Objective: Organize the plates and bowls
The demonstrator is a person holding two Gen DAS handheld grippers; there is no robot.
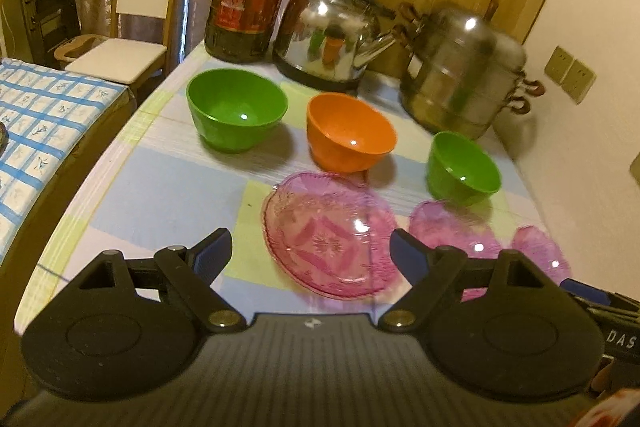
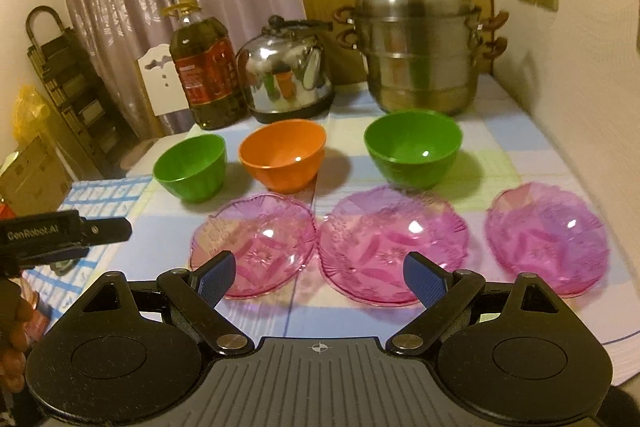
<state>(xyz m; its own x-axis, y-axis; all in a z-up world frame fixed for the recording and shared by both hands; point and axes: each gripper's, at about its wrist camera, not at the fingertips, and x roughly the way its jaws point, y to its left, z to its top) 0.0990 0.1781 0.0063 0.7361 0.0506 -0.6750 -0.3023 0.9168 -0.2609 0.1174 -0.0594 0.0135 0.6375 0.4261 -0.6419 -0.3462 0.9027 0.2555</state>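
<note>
Three pink glass plates lie in a row on the table: left (image 2: 256, 247), middle (image 2: 390, 247), right (image 2: 546, 243). Behind them stand a green bowl (image 2: 192, 167), an orange bowl (image 2: 282, 155) and a second green bowl (image 2: 412, 147). In the left wrist view the left plate (image 1: 332, 235) lies just ahead of my open, empty left gripper (image 1: 310, 251), with the left green bowl (image 1: 236, 107), orange bowl (image 1: 348, 135) and right green bowl (image 1: 462, 167) beyond. My right gripper (image 2: 320, 277) is open and empty, above the near edges of the left and middle plates.
At the back of the table stand an oil bottle (image 2: 206, 67), a steel kettle (image 2: 286, 75) and a steel steamer pot (image 2: 420, 43). The wall (image 2: 580, 67) runs along the right. A chair (image 1: 132, 11) and a blue-checked surface (image 1: 40, 115) are at the left.
</note>
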